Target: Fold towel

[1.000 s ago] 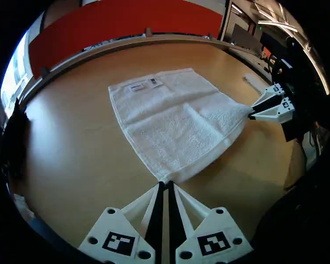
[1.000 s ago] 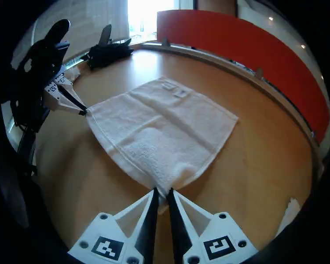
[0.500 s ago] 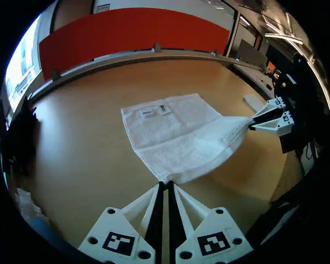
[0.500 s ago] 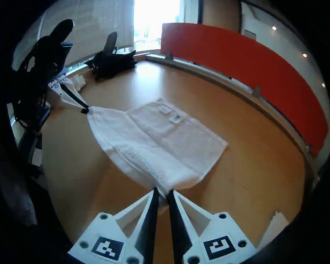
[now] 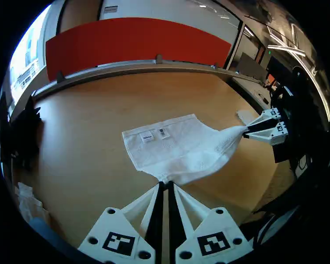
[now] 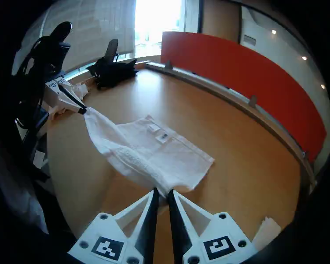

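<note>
In the left gripper view, my left gripper (image 5: 165, 184) has its two fingers pressed together on one near corner of the white terry towel (image 5: 178, 152). My right gripper (image 5: 245, 132) stands farther to the right, and its fingers are also closed on the other near corner. The edge between these two corners is lifted and runs from the bottom centre up to the right. The far edge, with two small labels (image 5: 155, 134), lies flat on the light brown wooden table (image 5: 86, 145), toward the long red panel (image 5: 138, 42). In the right gripper view, my right gripper (image 6: 162, 192) is clamped on its towel (image 6: 156, 154) corner. The lifted edge goes up to the left, to the left gripper (image 6: 82, 110). The rest of the cloth slopes down to the table (image 6: 240, 145), and the labelled edge points to the red panel (image 6: 253, 75).
</note>
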